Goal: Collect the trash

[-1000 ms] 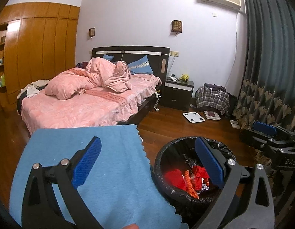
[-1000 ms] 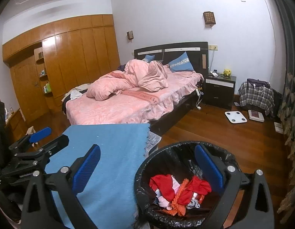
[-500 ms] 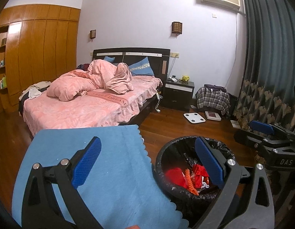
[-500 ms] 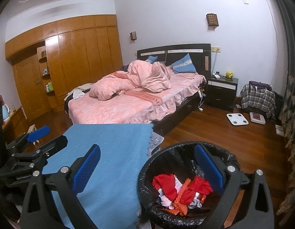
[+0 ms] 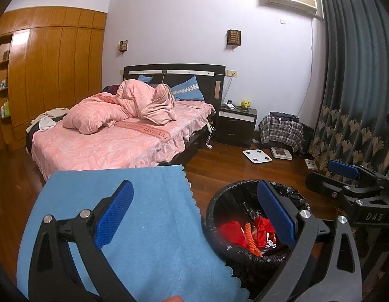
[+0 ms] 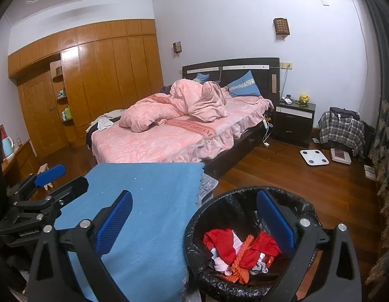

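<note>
Left gripper [image 5: 194, 216]: jaws wide, empty, held over the blue cloth [image 5: 134, 216] edge and bin [image 5: 214, 209]. Right gripper [image 6: 194, 217]: same, spread wide, nothing held. Trash [image 6: 241, 251], red and orange scraps, lies heaped in the black-lined bin just beside the cloth; no clear long axis.

My left gripper [image 5: 194, 216] fills the lower frame: black triangular frame arms with cut-outs, silver screws at the joints, blue textured pads [image 5: 275, 214] on both fingers. My right gripper [image 6: 194, 220] looks the same; at the left view's right edge its black body carries white letters "DAS".
</note>
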A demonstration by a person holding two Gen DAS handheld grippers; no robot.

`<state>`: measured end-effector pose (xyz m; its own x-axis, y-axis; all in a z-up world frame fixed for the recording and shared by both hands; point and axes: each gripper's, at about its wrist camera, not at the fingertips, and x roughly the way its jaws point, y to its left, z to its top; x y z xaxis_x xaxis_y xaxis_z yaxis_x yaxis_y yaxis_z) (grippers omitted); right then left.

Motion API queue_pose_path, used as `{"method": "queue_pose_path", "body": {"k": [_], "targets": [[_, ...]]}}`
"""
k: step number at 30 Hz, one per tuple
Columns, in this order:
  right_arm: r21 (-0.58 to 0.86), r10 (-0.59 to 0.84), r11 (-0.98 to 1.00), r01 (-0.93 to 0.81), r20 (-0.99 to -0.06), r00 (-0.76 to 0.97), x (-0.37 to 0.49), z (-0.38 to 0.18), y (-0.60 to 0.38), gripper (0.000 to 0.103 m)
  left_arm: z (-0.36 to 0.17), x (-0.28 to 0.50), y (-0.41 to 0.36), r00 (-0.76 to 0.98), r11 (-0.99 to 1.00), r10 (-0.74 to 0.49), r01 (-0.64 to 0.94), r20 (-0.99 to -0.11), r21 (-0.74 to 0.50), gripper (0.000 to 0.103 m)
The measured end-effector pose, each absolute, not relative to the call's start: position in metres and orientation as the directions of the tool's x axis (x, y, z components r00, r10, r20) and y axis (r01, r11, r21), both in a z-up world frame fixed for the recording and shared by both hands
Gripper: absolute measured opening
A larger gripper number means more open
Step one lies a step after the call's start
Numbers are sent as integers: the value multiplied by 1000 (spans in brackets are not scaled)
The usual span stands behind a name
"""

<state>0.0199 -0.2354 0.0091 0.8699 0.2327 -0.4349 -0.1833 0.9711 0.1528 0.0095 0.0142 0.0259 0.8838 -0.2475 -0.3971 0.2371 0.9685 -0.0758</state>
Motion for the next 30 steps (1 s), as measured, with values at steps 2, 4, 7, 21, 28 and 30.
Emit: {"method": "queue_pose_path", "body": {"k": [2,4,7,21,28,30], "targets": [[154,233,971,-183,-435,870,20,9,-235,97,27,9,15,884,969,-247,237,-397,-76,96],[153,233,971,-183,-435,870,20,9,-235,97,26,10,14,884,968,-248,238,-397,-75,96],[154,233,971,-183,-435,870,20,9,-235,97,26,10,14,883,968,-248,238,-398,-75,96],[155,234,971,-184,-435,869,19,9,-234,97,27,9,14,883,968,-247,238,-399,-74,96],[156,235,971,-184,-435,869,19,9,-234,97,27,9,13,883,969,-247,237,-399,-74,96],[155,234,971,-184,-435,870,19,9,-234,97,28,9,12,883,969,-246,237,-399,-74,96]]}}
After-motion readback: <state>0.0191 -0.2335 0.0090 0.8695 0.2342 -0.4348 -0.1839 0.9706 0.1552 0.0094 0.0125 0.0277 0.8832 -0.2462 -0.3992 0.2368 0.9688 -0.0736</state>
